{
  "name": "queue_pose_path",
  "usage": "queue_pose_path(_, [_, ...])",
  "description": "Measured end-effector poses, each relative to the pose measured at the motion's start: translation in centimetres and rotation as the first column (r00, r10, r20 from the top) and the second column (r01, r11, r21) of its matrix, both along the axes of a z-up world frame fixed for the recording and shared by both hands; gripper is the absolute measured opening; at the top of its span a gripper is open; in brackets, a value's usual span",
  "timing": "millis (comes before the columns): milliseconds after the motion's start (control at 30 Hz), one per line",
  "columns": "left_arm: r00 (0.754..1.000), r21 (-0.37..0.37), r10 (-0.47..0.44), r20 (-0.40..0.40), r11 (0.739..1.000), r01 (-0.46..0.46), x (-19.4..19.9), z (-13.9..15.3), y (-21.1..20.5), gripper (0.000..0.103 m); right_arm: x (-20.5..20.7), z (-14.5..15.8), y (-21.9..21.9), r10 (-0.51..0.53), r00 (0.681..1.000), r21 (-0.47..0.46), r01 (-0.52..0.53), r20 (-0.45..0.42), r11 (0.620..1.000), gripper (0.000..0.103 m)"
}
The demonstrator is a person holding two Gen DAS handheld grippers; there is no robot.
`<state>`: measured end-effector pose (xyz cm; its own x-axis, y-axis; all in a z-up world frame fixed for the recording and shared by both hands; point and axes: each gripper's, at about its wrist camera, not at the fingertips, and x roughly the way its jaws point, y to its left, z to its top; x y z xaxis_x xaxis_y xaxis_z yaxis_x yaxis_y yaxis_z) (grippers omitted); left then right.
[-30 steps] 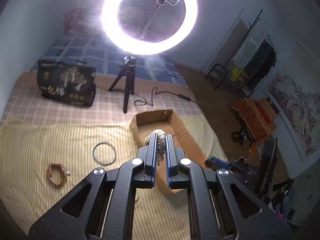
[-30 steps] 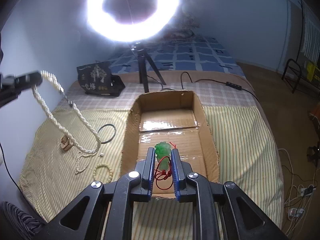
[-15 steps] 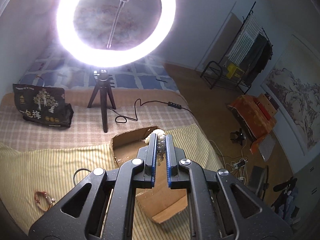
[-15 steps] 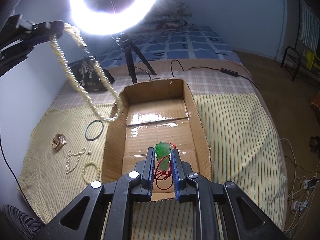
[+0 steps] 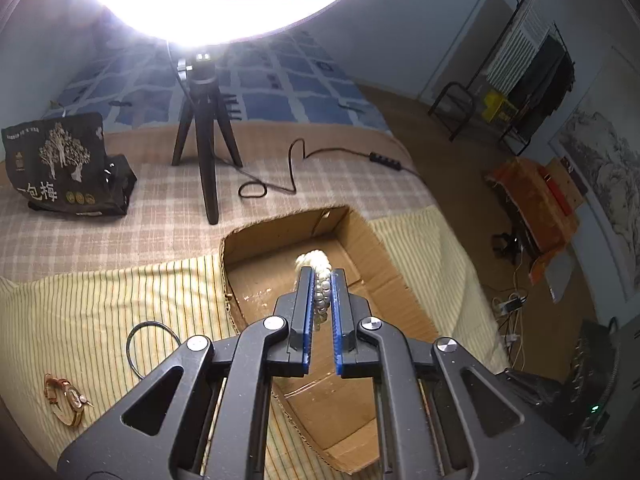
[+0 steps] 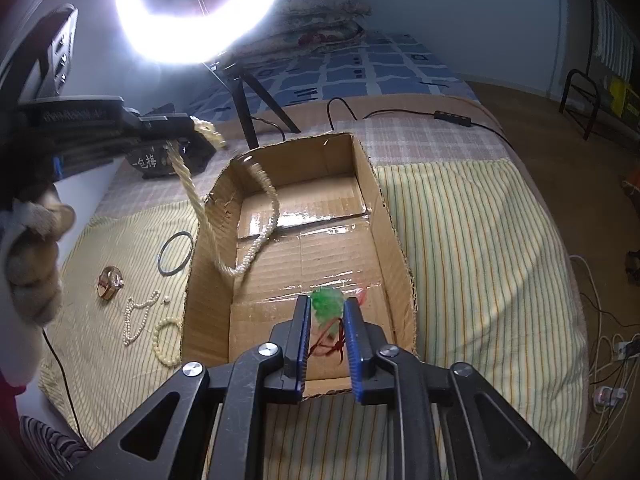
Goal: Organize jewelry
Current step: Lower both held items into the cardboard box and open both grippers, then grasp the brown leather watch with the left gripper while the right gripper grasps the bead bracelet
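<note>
A cardboard box (image 6: 384, 208) lies open on the striped bed cover. My left gripper (image 5: 320, 278) is shut on a long pearl necklace (image 5: 318, 284) above the box (image 5: 384, 256). From the right wrist view, that left gripper (image 6: 188, 130) is at the upper left. The necklace (image 6: 240, 268) loops down from it inside the box's left wall. My right gripper (image 6: 327, 306) is low over the near end of the box, and its jaws are opening. A green pendant (image 6: 328, 303) on a red cord sits blurred and loose between the pads.
On the cover left of the box lie a black bangle (image 6: 176, 254), a watch (image 6: 110, 282), a short pearl string (image 6: 138, 316) and a bead bracelet (image 6: 168, 340). A ring-light tripod (image 5: 204, 152) and a black bag (image 5: 60, 168) stand behind. A gloved hand (image 6: 32, 264) is at the far left.
My left gripper has carried the necklace right and down, from beside the box to over it, so the loop now hangs inside. The right gripper sank a little and the pendant has blurred.
</note>
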<state>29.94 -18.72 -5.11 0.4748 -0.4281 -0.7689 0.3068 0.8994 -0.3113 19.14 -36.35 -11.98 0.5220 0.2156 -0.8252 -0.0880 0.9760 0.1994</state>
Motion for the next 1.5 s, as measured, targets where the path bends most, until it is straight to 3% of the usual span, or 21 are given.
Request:
queue_pose_path(100, [1.000,0.008,-0.011,-0.006,1.000,0.011,-0.2,-0.5,0.0,0.006,-0.1,0.1,0.2,0.007,1.000,0.022,-0.007,0.009,1.000,0.038])
queue_pose_path(133, [1.000,0.016,-0.011,-0.003,1.000,0.011,-0.3,-0.5,0.0,0.006,-0.2,0.2,0.4,0.010,1.000,0.017,-0.011,0.011,1.000,0.050])
queue_pose_path(167, [1.000,0.023,-0.014,0.001,1.000,0.014,-0.4,-0.5,0.1,0.010,-0.3,0.4,0.5,0.015,1.000,0.015,-0.015,0.016,1.000,0.057])
queue_pose_path(233, [1.000,0.035,-0.016,0.012,0.999,0.016,-0.9,-0.3,0.3,0.033,-0.7,0.8,1.0,0.023,0.999,0.001,-0.023,0.036,1.000,0.075])
queue_pose_path(267, [1.000,0.038,-0.011,0.021,0.999,0.010,-1.1,-0.1,0.6,0.042,-0.9,1.0,1.3,0.026,0.999,-0.007,-0.026,0.043,1.000,0.077])
queue_pose_path(300, [1.000,0.041,-0.005,0.027,0.999,0.004,-1.3,0.1,0.8,0.042,-0.9,1.1,1.4,0.029,0.999,-0.011,-0.028,0.045,1.000,0.079])
queue_pose_path(800, [0.987,0.085,0.102,0.126,0.990,-0.113,-6.1,3.3,8.3,0.042,-3.7,4.5,3.2,0.053,0.991,-0.004,-0.053,0.122,0.999,0.081])
queue_pose_path(1067, [0.970,0.179,0.125,0.209,0.970,-0.164,-9.4,3.1,13.3,0.042,-4.6,4.9,6.0,0.109,0.985,0.019,-0.113,0.135,0.993,0.081])
queue_pose_path(1300, [0.968,0.156,0.215,0.132,0.960,-0.234,-10.1,0.2,19.2,0.042,-4.1,4.2,10.1,0.188,0.976,0.063,-0.196,0.112,0.979,0.072])
queue_pose_path(1500, [0.951,0.120,0.307,0.034,0.944,-0.309,-9.4,-2.5,24.9,0.042,-3.7,2.8,14.2,0.270,0.960,0.050,-0.274,0.070,0.960,0.064])
